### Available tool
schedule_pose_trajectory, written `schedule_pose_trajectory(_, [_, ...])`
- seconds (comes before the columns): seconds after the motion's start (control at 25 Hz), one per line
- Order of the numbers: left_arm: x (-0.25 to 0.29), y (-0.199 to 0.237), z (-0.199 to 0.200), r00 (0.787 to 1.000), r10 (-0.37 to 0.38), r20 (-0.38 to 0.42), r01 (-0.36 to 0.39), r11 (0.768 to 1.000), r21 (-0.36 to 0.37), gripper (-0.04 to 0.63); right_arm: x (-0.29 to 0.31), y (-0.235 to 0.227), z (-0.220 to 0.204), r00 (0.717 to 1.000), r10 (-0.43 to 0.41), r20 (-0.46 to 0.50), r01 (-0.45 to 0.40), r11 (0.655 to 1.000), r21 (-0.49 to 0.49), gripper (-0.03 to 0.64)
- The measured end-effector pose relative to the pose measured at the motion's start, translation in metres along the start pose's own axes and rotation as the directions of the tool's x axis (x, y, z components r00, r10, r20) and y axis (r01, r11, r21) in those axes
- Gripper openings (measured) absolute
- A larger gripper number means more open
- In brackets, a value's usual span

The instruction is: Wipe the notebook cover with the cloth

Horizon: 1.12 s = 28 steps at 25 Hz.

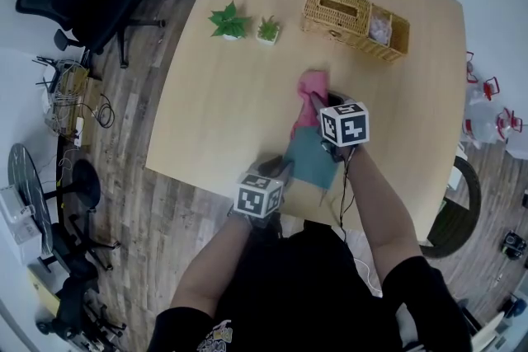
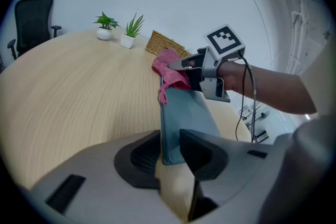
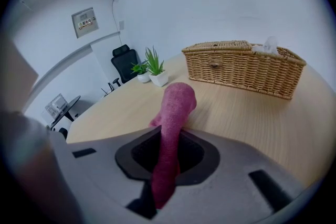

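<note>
- Left gripper (image 2: pixel 170 152): jaws clamped on the near end of the teal notebook (image 2: pixel 186 118). The rest of the notebook runs straight ahead of these jaws over the desk (image 1: pixel 223 111).
- Right gripper (image 3: pixel 165 155): jaws clenched on the pink cloth (image 3: pixel 173 113). The cloth runs up between them and sticks out ahead in a floppy roll.
- Seen from the left gripper, the cloth's loose end hangs at the notebook's far end, well ahead of the left jaws.
- Notebook looks thin and light, with a smooth stitched cover. It would likely skid on the desk under a wipe, so the pinch at the near edge makes sense and leaves most of the cover bare.
- Cloth looks soft, fuzzy and limp, so it won't push by itself. Best held bunched, with enough left past the jaw tips to drag flat over the cover.
- Neither looks fragile; a light press should do.
</note>
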State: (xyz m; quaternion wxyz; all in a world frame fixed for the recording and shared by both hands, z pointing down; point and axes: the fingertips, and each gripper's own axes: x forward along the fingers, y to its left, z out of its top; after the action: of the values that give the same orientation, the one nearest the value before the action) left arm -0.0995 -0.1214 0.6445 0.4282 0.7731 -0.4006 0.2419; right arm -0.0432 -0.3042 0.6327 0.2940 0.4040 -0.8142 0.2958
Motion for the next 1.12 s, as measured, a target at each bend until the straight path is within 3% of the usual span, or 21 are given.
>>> schedule_pose_trajectory(0.2, [0.001,0.001,0.001,1.0,0.003,0.003,-0.003,1.0,0.005,0.107,-0.004,-0.009,0.004,1.0,-0.014,0.02,0.013,0.999,0.039,0.061])
schedule_pose_trajectory(0.4, [0.0,0.002,0.0,1.0,0.002,0.002,-0.002,1.0,0.006,0.107,-0.019,-0.008,0.009,0.997,0.03,0.071,-0.035,0.997,0.063,0.06])
schedule_pose_trajectory(0.8, [-0.001,0.0,0.001,0.999,0.024,0.021,-0.024,1.0,0.018,0.117,-0.066,-0.003,-0.005,0.993,0.078,0.087,-0.08,0.997,0.016,0.06])
schedule_pose_trajectory(1.12, [-0.026,-0.002,0.024,0.979,0.114,0.167,-0.111,0.993,-0.029,0.117,-0.108,0.005,-0.033,0.987,0.138,0.085,-0.137,0.99,-0.013,0.06])
